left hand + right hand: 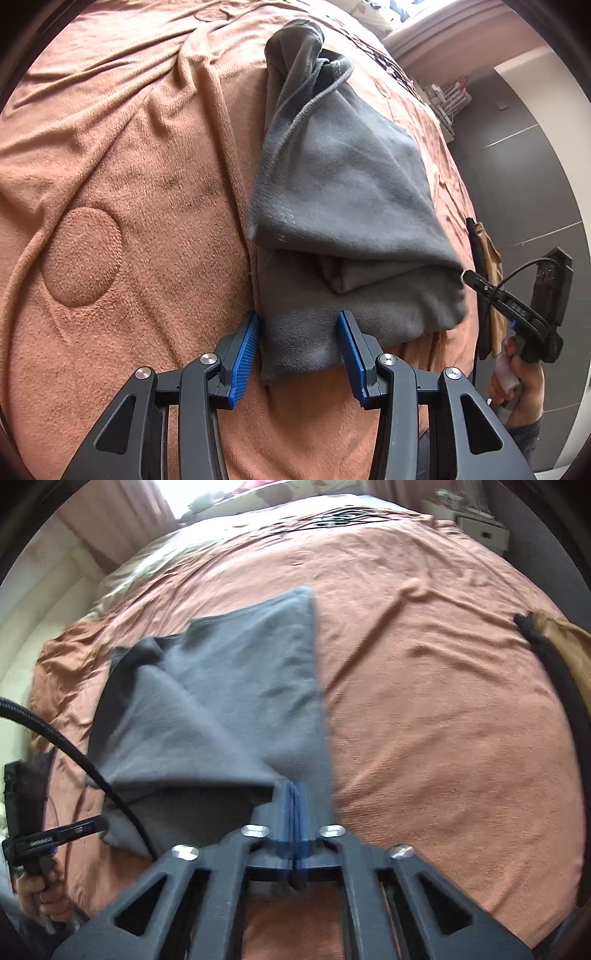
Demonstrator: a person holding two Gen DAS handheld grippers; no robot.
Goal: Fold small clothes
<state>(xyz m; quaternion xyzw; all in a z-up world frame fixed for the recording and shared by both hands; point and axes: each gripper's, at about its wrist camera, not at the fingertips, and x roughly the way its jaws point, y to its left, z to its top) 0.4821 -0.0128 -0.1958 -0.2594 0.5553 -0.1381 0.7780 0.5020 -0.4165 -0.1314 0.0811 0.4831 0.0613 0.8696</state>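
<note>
Now the grey garment (343,206) lies partly folded on the orange bedspread (110,155), near the bed's near edge. The left gripper (299,343) has its blue pads either side of the garment's near corner, though whether they press it is unclear. The right gripper (295,797) is clenched on a corner of the cloth, lifting a fold.

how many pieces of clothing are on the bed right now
2: the grey garment spread mid-bed, its near corner between the left gripper's jaws, and a tan garment at the bed's right edge. Others may be hidden.
</note>
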